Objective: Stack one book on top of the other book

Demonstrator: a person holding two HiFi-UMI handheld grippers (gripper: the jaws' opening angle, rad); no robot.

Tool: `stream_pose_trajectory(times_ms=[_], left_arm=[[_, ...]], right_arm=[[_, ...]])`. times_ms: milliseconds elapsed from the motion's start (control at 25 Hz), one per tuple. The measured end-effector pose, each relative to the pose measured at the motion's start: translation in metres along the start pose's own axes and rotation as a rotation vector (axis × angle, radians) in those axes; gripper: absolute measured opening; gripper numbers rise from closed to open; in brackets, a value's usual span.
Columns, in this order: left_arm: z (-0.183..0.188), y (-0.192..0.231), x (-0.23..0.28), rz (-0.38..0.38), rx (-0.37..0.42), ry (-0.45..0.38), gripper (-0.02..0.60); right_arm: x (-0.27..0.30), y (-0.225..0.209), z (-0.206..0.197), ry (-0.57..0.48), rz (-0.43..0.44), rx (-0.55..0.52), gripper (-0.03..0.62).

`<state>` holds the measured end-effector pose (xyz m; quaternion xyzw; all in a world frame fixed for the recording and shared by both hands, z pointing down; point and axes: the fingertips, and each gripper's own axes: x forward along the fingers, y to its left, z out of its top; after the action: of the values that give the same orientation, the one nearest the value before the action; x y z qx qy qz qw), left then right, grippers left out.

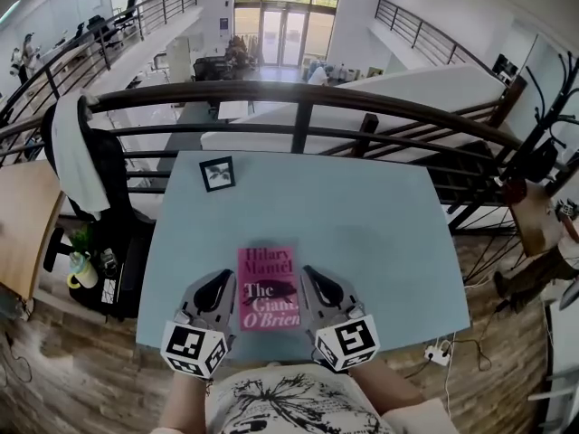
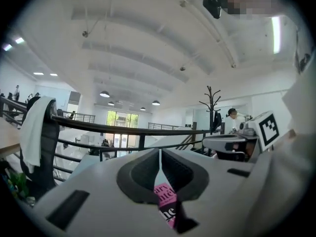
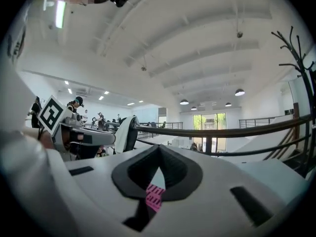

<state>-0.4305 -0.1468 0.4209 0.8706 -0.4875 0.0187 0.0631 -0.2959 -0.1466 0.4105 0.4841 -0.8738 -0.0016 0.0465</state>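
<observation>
Left gripper (image 1: pixel 217 285) and right gripper (image 1: pixel 319 283) pressed together, empty, at the book's (image 1: pixel 268 269) 9 and 3; any bump I make skews it.

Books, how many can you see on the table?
1: a pink book lies on the blue table, near its front edge. Another could be hidden underneath it; that cannot be told.

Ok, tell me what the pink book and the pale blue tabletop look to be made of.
Pink book: printed paper or card cover, probably matte, as it shows no glare. Pale blue tabletop: smooth, even-coloured surface, likely laminate or painted board; its core cannot be told.
</observation>
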Motion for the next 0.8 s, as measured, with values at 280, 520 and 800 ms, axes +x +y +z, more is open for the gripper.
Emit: stream_pose_trajectory(times_ms=[280,520,800], left_arm=[[0.040,-0.014,-0.011,0.001,0.065,-0.096,0.017],[0.042,-0.022,-0.013,-0.009,0.068,-0.105,0.015],[0.041,-0.027,-0.016,-0.015,0.078,-0.091,0.014]], right_arm=[[-0.008,0.008,0.012,-0.043,0.044,-0.050,-0.009],[-0.012,0.010,0.011,-0.035,0.054,-0.068,-0.009],[-0.018,0.015,0.010,-0.029,0.070,-0.081,-0.010]])
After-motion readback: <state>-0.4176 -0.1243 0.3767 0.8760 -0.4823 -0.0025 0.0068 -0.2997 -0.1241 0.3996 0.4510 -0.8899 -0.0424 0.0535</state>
